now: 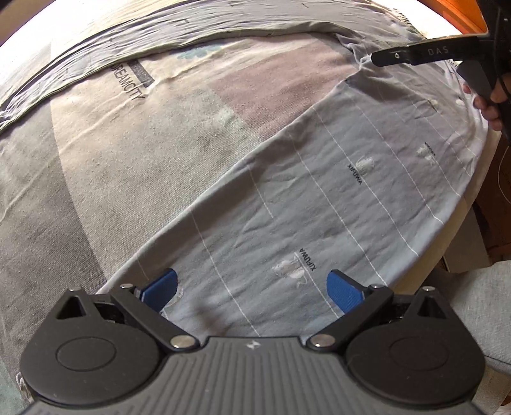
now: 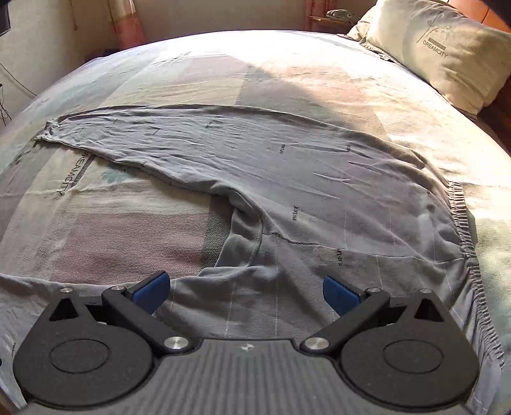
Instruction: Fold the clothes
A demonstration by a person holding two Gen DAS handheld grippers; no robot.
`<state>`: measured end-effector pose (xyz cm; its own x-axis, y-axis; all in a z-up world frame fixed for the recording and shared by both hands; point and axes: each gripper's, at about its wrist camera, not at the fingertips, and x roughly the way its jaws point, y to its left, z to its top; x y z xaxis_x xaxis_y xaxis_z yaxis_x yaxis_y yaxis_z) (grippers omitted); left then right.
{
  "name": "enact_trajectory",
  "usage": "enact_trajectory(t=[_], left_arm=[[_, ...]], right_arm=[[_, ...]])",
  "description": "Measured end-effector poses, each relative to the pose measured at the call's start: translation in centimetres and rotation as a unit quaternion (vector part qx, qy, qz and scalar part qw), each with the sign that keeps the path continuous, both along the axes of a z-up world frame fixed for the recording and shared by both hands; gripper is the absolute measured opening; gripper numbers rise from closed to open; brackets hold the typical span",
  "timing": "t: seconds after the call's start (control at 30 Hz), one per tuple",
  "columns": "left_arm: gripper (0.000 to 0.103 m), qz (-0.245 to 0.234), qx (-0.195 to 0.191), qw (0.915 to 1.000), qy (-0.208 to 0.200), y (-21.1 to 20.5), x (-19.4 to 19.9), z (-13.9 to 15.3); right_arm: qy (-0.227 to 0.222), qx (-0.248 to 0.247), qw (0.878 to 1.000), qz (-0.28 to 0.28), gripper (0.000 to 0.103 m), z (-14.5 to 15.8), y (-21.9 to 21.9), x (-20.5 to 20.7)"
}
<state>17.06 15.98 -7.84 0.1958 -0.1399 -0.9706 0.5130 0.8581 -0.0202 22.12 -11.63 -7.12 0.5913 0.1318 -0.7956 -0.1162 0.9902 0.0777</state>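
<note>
A home bedroom: a made bed (image 2: 287, 79) with a patterned sheet, a pillow (image 2: 440, 51) at its head, curtains (image 2: 124, 22) behind.

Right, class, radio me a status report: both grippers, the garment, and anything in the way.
Left hand-held gripper open over one trouser leg. Right hand-held gripper open near the crotch. Grey pyjama trousers spread flat on the bed, unfolded. Pillow well clear.

The left wrist view looks from low and close along one leg of the trousers (image 1: 319, 204) toward the right gripper (image 1: 380, 59). The right wrist view sits higher, facing across the bed (image 2: 287, 64) toward the pillow (image 2: 440, 54). Both show the trousers.
</note>
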Motion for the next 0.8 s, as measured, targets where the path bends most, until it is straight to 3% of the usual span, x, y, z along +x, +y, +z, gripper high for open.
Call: enact_trajectory(t=[0.07,0.17,0.37,0.6,0.73,0.8], left_arm=[[0.099,-0.003,0.000,1.0000,0.005,-0.7,0.3,-0.3],[0.099,-0.005,0.001,0.9999,0.013,-1.7,0.6,-0.4],[0.099,-0.032,0.005,0.9995,-0.002,-3.8,1.1,0.9],[0.099,-0.092,-0.014,0.9952,-0.032,-7.5,1.1,1.2],[0.099,-0.132,-0.025,0.9904,-0.034,-9.2,0.5,-0.1],[0.099,-0.142,-0.021,0.9893,-0.029,-9.0,-0.3,-1.2]], right_arm=[[-0.004,0.013,1.000,0.000,0.103,-0.5,0.1,0.6],[0.044,0.053,0.998,0.016,0.103,-1.9,1.4,2.0],[0.009,0.060,0.997,0.041,0.103,0.3,1.2,1.5],[0.014,-0.018,0.995,0.102,0.103,0.6,-4.3,-3.3],[0.049,-0.064,0.988,0.134,0.103,-1.6,-6.9,-5.4],[0.061,-0.060,0.988,0.130,0.103,-2.6,-7.8,-5.8]])
